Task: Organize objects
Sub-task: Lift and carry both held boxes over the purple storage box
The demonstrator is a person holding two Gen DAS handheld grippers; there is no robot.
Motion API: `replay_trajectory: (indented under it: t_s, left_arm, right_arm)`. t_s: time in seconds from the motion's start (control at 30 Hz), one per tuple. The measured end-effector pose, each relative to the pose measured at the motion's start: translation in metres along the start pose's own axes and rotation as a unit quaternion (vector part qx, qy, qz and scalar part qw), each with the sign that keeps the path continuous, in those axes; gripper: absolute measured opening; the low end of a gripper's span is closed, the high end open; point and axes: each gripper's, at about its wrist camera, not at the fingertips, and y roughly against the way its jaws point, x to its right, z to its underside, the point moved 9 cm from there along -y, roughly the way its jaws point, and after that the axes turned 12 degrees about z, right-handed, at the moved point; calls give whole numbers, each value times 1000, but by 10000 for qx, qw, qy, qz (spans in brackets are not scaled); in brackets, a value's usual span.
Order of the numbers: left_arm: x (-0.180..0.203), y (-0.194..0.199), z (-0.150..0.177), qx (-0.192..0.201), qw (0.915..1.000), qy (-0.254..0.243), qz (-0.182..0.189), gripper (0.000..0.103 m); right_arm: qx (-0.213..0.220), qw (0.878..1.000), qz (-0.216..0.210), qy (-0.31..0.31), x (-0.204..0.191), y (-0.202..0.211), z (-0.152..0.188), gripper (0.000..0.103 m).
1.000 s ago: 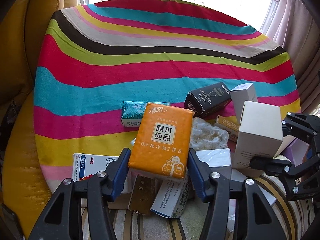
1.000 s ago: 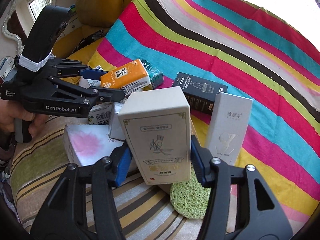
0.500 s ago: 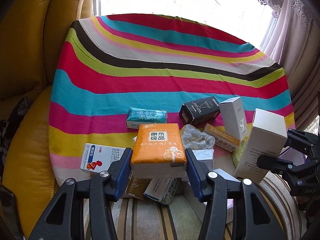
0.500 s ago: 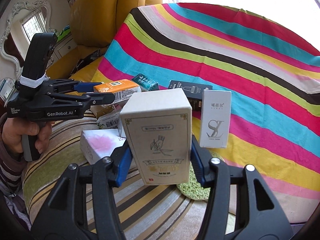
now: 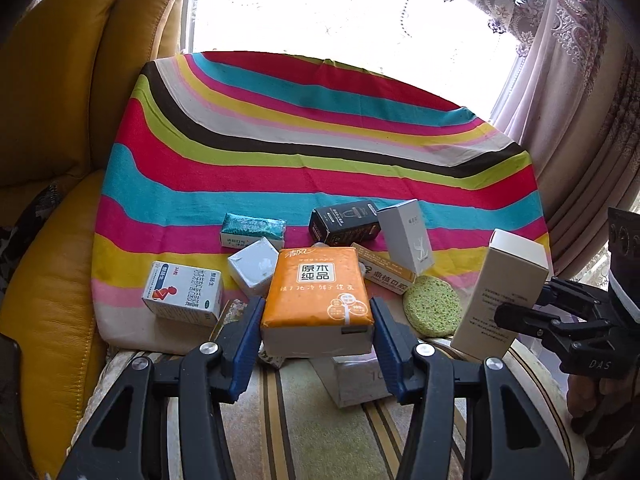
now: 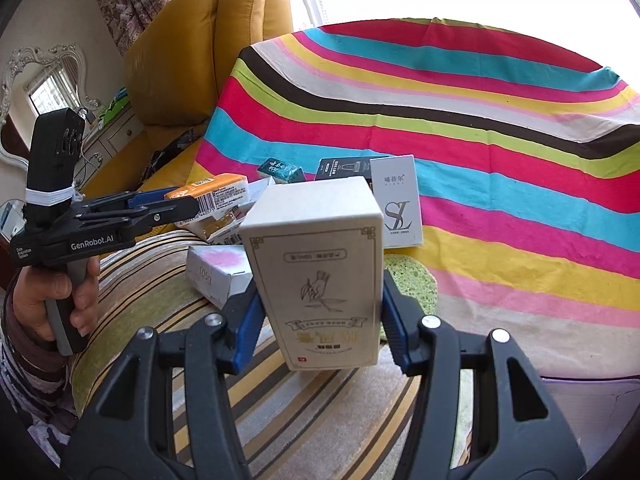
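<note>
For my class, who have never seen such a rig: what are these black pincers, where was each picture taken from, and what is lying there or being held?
No robot: a person's hand holds a pincer tool in each fist. A camera sits on each tool, looking along its fingers.

The left gripper is clamped on an orange tissue pack. The right gripper is clamped on a tall beige box.

On the striped cloth lie small boxes, among them a black box, and a green sponge.
</note>
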Motion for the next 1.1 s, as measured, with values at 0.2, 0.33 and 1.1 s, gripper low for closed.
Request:
replay_trajectory:
  t_s: [0.2,0.33,1.1]
  left_arm:
    - [32,4,8,6,9996,-200,204,53]
    - [57,3,13,-19,9984,-407,385,53]
    - [163,-37,57,-824,9844,-1062,1137,53]
  right_arm:
    - [154,9995,38,-277,9,25,10,57]
    - [197,9986,18,-486,20,43,21,57]
    - [171,9798,1347,-1470,119,113,99,57]
